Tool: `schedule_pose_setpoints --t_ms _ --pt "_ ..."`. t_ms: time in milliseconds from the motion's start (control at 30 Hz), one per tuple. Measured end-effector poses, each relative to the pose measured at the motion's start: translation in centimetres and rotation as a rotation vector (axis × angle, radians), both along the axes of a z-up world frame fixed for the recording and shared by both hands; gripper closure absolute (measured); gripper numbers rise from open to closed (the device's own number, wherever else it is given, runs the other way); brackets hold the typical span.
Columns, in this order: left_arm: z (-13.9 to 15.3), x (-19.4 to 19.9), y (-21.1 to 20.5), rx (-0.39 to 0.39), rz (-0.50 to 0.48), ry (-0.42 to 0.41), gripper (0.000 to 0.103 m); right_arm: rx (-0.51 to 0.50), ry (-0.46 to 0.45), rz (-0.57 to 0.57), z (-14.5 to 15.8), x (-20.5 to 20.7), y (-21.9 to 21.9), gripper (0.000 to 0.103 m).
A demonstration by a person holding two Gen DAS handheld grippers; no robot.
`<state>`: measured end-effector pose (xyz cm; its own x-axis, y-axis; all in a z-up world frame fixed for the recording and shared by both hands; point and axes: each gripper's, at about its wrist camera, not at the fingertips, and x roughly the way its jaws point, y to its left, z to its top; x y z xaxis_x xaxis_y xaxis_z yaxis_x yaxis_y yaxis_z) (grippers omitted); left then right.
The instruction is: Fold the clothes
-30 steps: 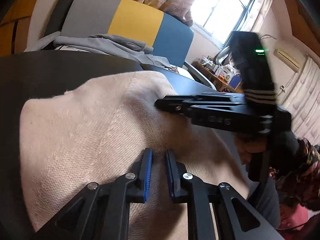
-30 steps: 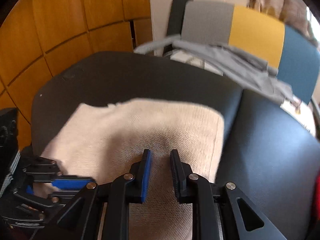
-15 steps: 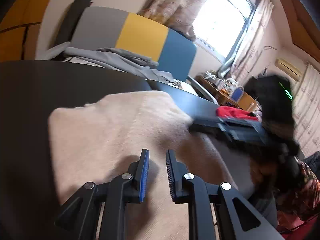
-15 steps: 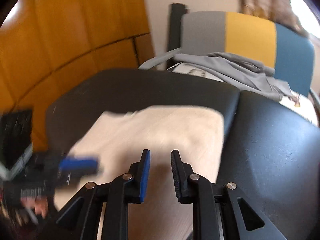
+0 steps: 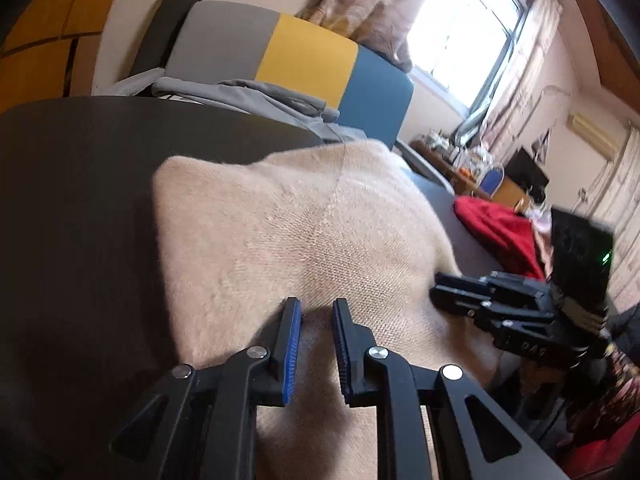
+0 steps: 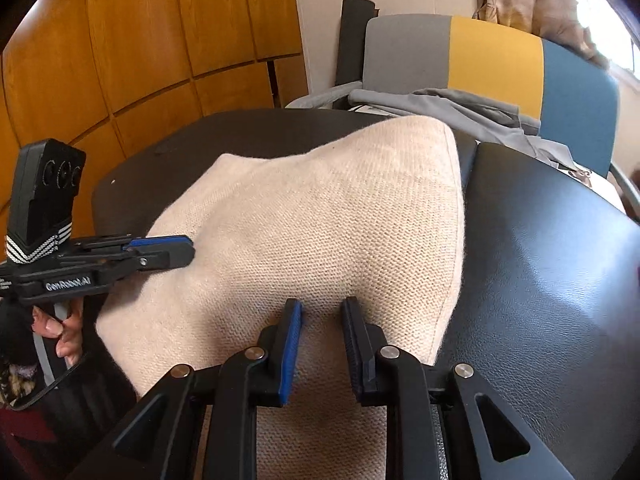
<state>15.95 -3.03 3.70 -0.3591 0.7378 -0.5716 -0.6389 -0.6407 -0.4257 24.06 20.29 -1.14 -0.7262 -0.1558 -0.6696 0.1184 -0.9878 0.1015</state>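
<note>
Broadly, the black padded table [image 6: 560, 264] filled most of both wrist views, and I had the beige knit garment [image 6: 320, 216] spread across its near half as a flat folded slab, with the far edge lying toward the grey, yellow and blue chair [image 6: 500, 60] and the grey clothes [image 6: 460, 108] draped on its seat. A red garment [image 5: 496, 228] waited off to the right, probably next in line. I held my left gripper [image 5: 316, 312] and right gripper [image 6: 322, 312] low over the knit, side by side, each with its jaws slightly apart and nothing pinched between the blue pads; I judged the fold done and the tools released so the cloth would stay flat.
</note>
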Motion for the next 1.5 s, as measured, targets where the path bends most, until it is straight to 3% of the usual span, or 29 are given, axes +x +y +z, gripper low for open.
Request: schedule_pose_setpoints --t_ms 133,300,400,500,533,567,667,767,900,1033,1133,1267,1400,1500 --pt "-0.3 -1.2 -1.9 0.007 0.067 -0.021 0.088 -0.079 0.006 -0.035 -0.3 0.2 0.7 0.080" --pt "-0.4 -1.8 -2.1 -0.011 0.033 -0.050 0.090 -0.071 0.016 -0.026 -0.5 0.8 0.4 0.080" --pt "0.3 -2.3 -4.2 0.106 0.095 -0.115 0.084 -0.134 -0.001 -0.028 0.0 1.1 1.1 0.077" --pt "0.2 -3.7 -6.5 0.183 0.196 -0.177 0.079 -0.233 0.023 -0.058 1.0 2.3 2.4 0.065" --pt "0.0 -4.2 -6.9 0.189 0.220 -0.193 0.077 -0.259 0.044 -0.072 1.3 2.7 2.8 0.055" --pt "-0.3 -4.7 -7.2 0.200 0.229 -0.208 0.073 -0.277 0.068 -0.093 1.7 3.3 3.2 0.043" --pt "-1.3 -6.0 -7.2 0.246 0.199 -0.289 0.063 -0.296 0.068 -0.137 1.7 3.4 4.1 0.028" --pt "-1.9 -6.6 -6.5 0.243 0.155 -0.339 0.054 -0.349 0.004 -0.160 0.5 2.7 5.2 0.028" --pt "-2.8 -6.7 -5.5 0.236 0.111 -0.370 0.046 -0.525 -0.045 -0.173 -1.2 1.9 6.7 0.028" --pt "-3.1 -7.1 -4.9 0.235 0.092 -0.377 0.046 -0.631 -0.073 -0.185 -2.6 0.9 7.4 0.028" --pt "-3.1 -7.1 -4.0 0.195 0.069 -0.387 0.046 -0.623 -0.067 -0.167 -2.7 0.5 7.0 0.029" --pt "-2.9 -6.9 -2.5 0.147 0.033 -0.387 0.050 -0.564 -0.084 -0.164 -2.9 0.5 6.2 0.041" --pt "-3.0 -6.7 -1.0 0.123 0.021 -0.379 0.067 -0.527 -0.102 -0.166 -2.9 0.2 5.7 0.048" --pt "-3.1 -6.3 -1.0 0.128 0.031 -0.356 0.071 -0.501 -0.110 -0.162 -2.6 -0.1 5.2 0.056"
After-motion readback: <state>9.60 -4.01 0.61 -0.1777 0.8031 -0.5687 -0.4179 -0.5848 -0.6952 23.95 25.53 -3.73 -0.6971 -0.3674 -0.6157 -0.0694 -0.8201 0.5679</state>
